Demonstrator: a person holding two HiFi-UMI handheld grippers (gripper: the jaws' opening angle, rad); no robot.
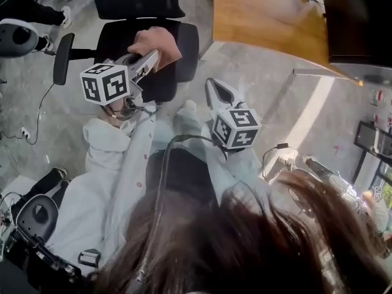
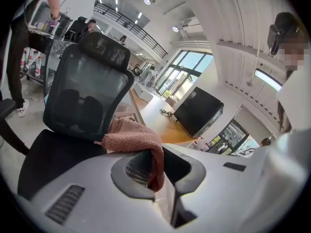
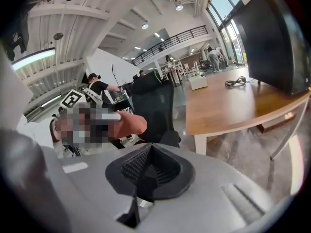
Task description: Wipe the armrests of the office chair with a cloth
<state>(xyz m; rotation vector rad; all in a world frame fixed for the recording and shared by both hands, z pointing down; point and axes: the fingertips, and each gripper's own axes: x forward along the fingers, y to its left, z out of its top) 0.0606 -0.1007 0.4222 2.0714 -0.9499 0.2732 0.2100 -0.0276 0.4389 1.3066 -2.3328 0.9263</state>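
Clamping cloth (image 2: 132, 137), left tongs (image 2: 160, 165); right tongs (image 3: 147, 168) closed, empty — chair seat (image 1: 116, 38) partly hidden.

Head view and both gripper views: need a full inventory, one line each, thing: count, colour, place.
office chair: 1, black, mesh back, ahead of the person, left of the desk
armrests: 2, black, one on each side of the seat
cloth: 1, pink, pinched in the left gripper, near the chair seat
desk: 1, wood top, right of the chair
monitor: 1, black, on the desk
cable: 1, black, on the desk top
left gripper: 1, white, shut on the cloth
right gripper: 1, white, jaws together, nothing between them
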